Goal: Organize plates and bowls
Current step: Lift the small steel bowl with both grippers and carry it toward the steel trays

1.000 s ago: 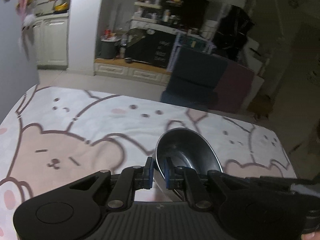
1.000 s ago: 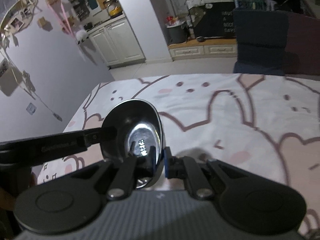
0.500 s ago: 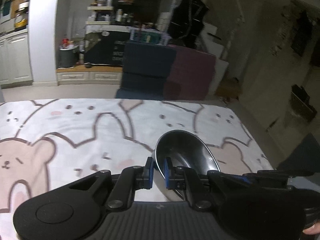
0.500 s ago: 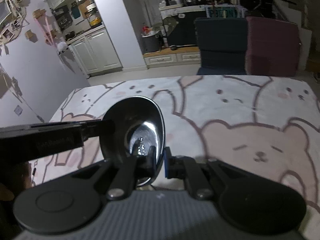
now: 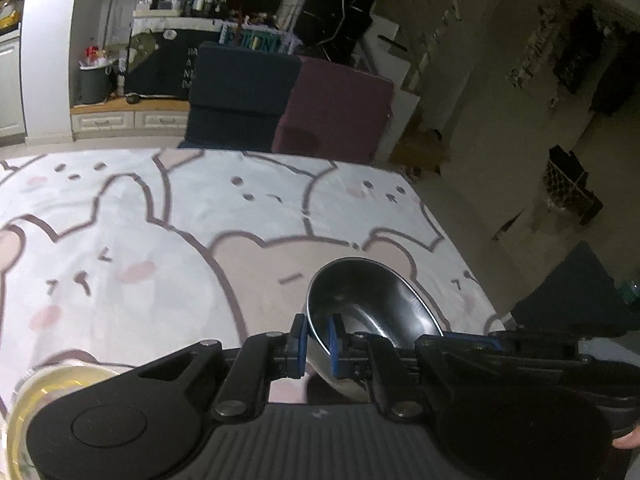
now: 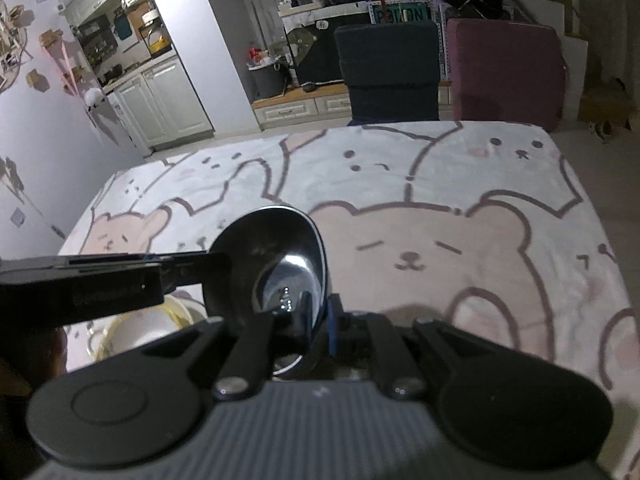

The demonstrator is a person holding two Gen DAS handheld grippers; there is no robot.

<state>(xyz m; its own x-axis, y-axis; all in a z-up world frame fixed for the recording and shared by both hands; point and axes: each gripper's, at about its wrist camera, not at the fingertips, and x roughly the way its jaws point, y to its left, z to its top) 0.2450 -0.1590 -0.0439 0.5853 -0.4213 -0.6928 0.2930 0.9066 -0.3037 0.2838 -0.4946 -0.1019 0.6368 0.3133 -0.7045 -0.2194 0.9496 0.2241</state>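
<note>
In the left wrist view, the left tool [image 5: 317,342] is clamped on the near rim of a steel bowl [image 5: 372,304], carried tilted above the surface [image 5: 160,240] (a two-sided hold probably keeps it from swinging). A yellowish bowl [image 5: 36,396] is glimpsed near left.

In the right wrist view, the right tool [image 6: 320,326] is clamped on the opposite rim, the steel bowl held clear of the bear-print cloth. Beyond, cabinets [image 6: 160,104] and two chairs [image 6: 390,68] are seen in a dim room.
</note>
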